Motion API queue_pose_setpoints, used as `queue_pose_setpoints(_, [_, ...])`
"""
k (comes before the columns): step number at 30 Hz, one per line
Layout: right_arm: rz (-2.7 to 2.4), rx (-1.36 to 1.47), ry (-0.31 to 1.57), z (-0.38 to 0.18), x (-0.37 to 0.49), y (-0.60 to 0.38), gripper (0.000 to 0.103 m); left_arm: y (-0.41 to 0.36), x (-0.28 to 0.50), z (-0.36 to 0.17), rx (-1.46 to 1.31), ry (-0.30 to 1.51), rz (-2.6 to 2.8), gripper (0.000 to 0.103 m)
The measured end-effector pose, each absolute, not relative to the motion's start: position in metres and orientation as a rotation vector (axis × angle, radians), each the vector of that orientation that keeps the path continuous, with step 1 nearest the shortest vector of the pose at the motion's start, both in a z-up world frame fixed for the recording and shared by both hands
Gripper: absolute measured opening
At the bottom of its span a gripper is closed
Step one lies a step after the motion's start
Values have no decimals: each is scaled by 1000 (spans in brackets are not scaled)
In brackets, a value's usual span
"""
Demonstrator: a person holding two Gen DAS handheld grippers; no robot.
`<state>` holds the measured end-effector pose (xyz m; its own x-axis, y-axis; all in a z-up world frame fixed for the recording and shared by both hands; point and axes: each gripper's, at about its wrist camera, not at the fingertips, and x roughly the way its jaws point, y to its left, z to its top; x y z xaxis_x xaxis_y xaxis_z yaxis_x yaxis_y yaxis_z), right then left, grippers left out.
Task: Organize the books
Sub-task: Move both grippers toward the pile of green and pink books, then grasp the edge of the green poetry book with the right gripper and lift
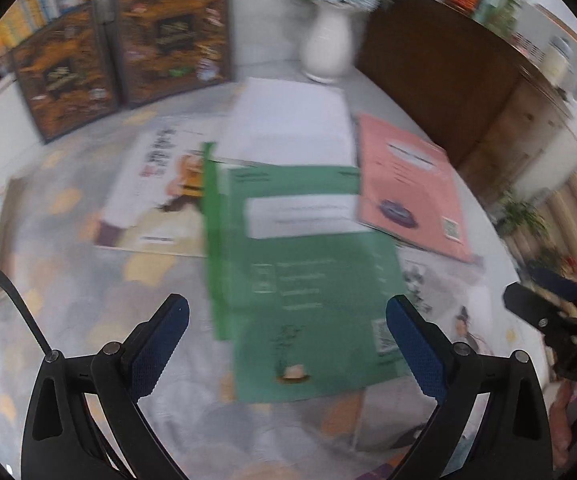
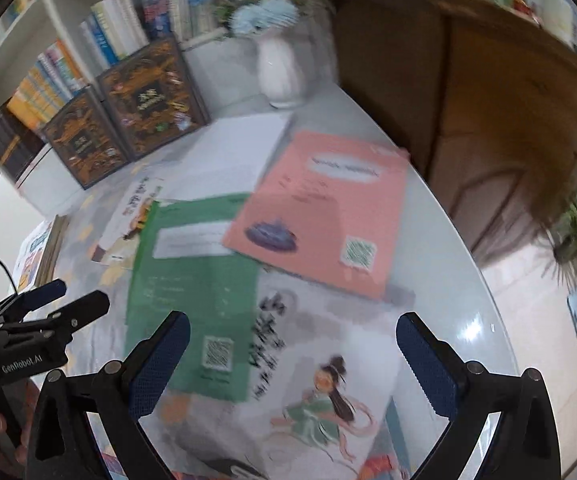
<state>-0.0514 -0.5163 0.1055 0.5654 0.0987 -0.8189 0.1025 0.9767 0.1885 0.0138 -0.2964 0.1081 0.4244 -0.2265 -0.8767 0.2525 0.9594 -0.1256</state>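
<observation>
Books lay scattered and overlapping on the tabletop: a green book was seen over a white one, beside a pink book. Left tool and right tool were held wide open and empty. Sorting was judged barely begun.

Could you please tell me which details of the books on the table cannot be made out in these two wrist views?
- Green book: label text unreadable in both views, motion blur.
- Pink book: title smeared in both views; its near edge hides what lies beneath.
- White book: near edge covered by the green one, left wrist view.
- Illustrated book: partly under the green book, bottom cut off by the right wrist view's edge.
</observation>
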Motion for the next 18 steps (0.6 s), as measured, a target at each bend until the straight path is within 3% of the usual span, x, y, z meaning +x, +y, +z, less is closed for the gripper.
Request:
queue_pose_setpoints(12, [40, 293, 1094, 62, -64, -506, 99, -292, -10, 72, 10, 1184, -362, 97])
queue_pose_setpoints(13, [73, 297, 1104, 57, -58, -497, 97, -288, -9, 69, 7, 1183, -352, 97])
queue_pose_setpoints(15, [115, 288, 1122, 51, -47, -485, 83, -276, -4, 63, -14, 1177, -329, 97])
queue_pose_setpoints(18, [135, 223, 1116, 45, -28, -467, 82, -265, 3, 53, -59, 1170, -331, 97])
